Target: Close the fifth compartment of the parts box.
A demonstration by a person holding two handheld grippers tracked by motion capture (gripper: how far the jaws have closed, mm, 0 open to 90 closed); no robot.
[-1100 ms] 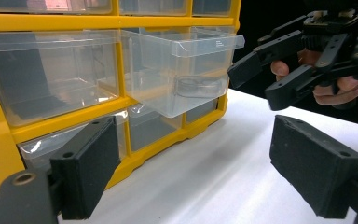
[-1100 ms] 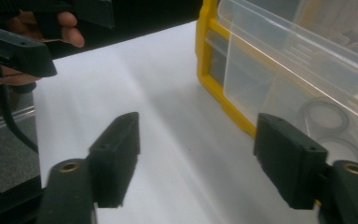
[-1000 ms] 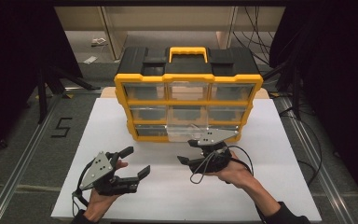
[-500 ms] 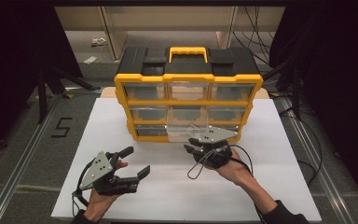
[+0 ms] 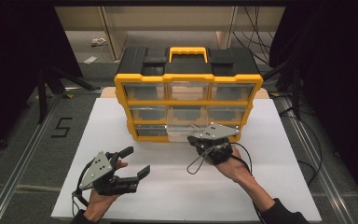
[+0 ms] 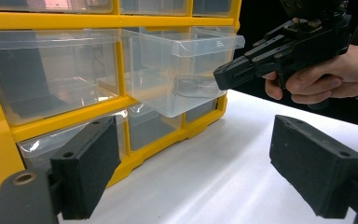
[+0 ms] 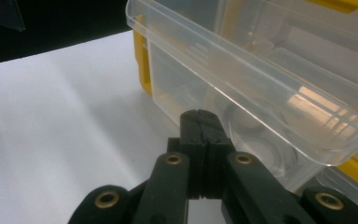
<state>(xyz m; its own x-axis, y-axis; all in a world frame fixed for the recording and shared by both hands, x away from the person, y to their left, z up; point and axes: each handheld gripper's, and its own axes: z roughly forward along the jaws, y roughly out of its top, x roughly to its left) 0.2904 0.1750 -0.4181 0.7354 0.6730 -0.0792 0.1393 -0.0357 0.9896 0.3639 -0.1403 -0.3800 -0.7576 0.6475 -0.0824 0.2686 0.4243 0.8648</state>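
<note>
Step in hand: work on one clear drawer (image 6: 182, 70) of the yellow parts organiser (image 5: 189, 77). The right tool is at the drawer's front, so this looks like the moment of contact before the drawer is moved.
Drawer: drawn partly out of the organiser's lower rows and jutting over the white counter (image 5: 279, 154). Its neighbours sit flush in the frame. Something clear and round lies in it (too faint to name).
Right tool (image 7: 200, 122): clenched. Its jaws have just been closing and now meet pad to pad with nothing between them. The tip sits just below the drawer's front lip, near the clear wall. I cannot tell whether it touches.
Left tool (image 5: 136, 159): released, jaws spread wide and holding nothing. It hovers low over the counter, well apart from the organiser and facing it.
Reading: the lip was not caught, so the shut tip looks better suited to nudging than to pulling.
Next move calls for: if the drawer goes back in, a straight, level push on the middle of its front, so it does not jam. If it comes out further, the jaws must reopen and bite the lip. The organiser may slide, and the left tool could steady it.
</note>
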